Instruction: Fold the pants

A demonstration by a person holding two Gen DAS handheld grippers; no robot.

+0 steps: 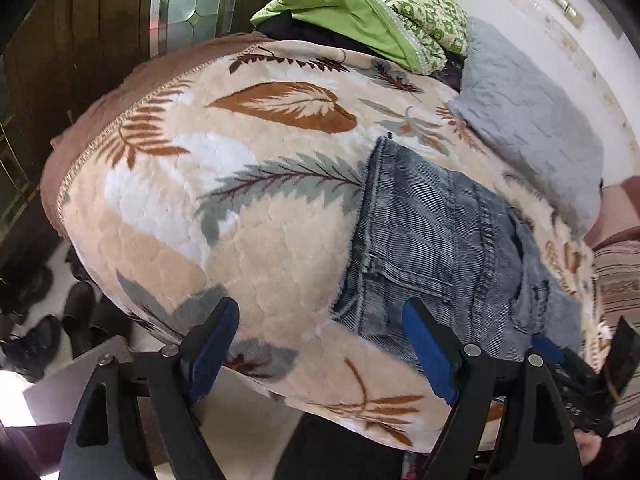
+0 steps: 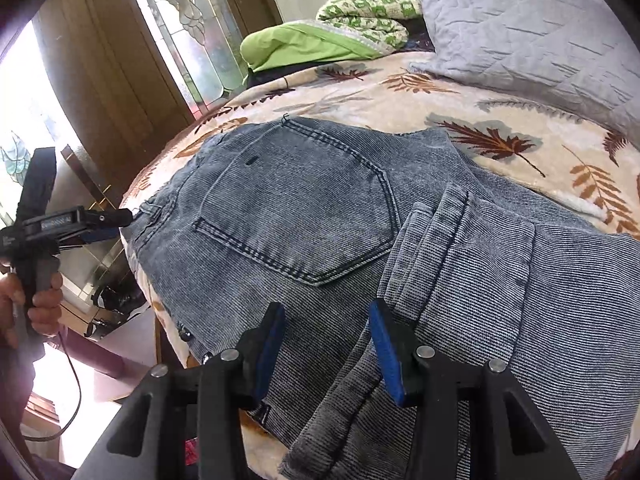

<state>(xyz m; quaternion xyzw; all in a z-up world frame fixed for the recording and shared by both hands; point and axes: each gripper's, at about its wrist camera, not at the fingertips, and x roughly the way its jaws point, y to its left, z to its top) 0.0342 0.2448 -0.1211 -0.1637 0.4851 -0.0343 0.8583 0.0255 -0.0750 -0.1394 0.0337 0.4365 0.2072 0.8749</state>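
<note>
Your left gripper (image 1: pixel 320 344) stands spread wide over the blanket (image 1: pixel 240 240) edge, nothing between its 2 pads, with the jeans (image 1: pixel 432 232) just to its right. From the right wrist, your right gripper (image 2: pixel 328 348) hangs partly spread over the folded jeans (image 2: pixel 304 208), its pads gripping nothing; a pillow (image 2: pixel 520 40) lies beyond.

Leaf-print blanket (image 1: pixel 240 208) covers bed. Grey quilted pillow (image 2: pixel 520 36) far right. Green patterned quilt (image 2: pixel 372 4) beside it, far. Dark shoes (image 1: pixel 36 332) on floor, left.
</note>
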